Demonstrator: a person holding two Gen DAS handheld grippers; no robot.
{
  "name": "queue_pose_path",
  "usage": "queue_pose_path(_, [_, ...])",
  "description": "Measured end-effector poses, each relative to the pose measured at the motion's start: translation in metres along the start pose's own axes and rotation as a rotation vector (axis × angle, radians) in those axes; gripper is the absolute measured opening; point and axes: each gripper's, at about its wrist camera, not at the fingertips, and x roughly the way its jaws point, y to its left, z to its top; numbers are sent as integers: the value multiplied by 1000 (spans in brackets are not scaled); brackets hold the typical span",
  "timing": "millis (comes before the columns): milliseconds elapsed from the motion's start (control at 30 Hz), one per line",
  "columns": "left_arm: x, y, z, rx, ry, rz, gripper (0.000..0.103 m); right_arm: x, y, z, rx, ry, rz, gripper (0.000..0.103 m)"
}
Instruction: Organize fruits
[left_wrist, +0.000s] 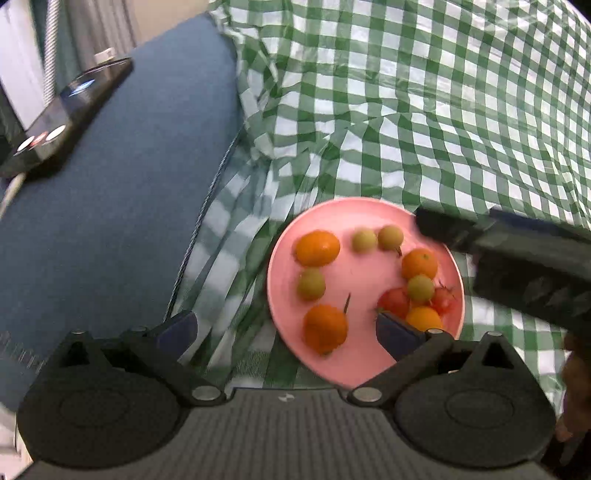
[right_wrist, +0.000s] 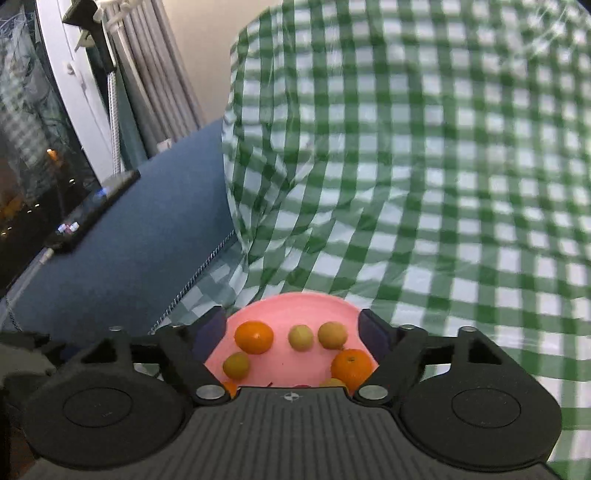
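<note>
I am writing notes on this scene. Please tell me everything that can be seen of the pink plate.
The pink plate is round and shallow, with a smooth matte surface that looks like plastic. It lies flat on the green checked cloth, close to that cloth's edge beside the blue surface. It holds small orange, green and red fruits, spread loosely, most toward one side. Both grippers are above it, open, touching nothing.
</note>
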Motion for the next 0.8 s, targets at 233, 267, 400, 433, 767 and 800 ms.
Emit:
queue_pose_path(233, [-45, 1, -35, -17, 7, -2, 103, -58, 24, -29, -107, -30, -102, 102])
queue_pose_path(267, [-51, -1, -40, 0, 4, 13, 103, -65, 25, -35, -98, -31, -126, 102])
queue_pose_path(400, [-73, -8, -65, 62, -35, 61, 103, -98, 27, -57, -56, -18, -181, 102])
queue_pose_path(433, [-78, -8, -70, 65, -39, 66, 103, -107, 29, -60, -58, -28, -193, 102])
queue_pose_path(767, [-123, -7, -101, 39, -96, 137, 103, -167, 41, -92, -64, -109, -306, 102])
queue_pose_path(800, [-128, -8, -105, 46, -111, 148, 103, -171, 43, -94, -63, -112, -307, 102])
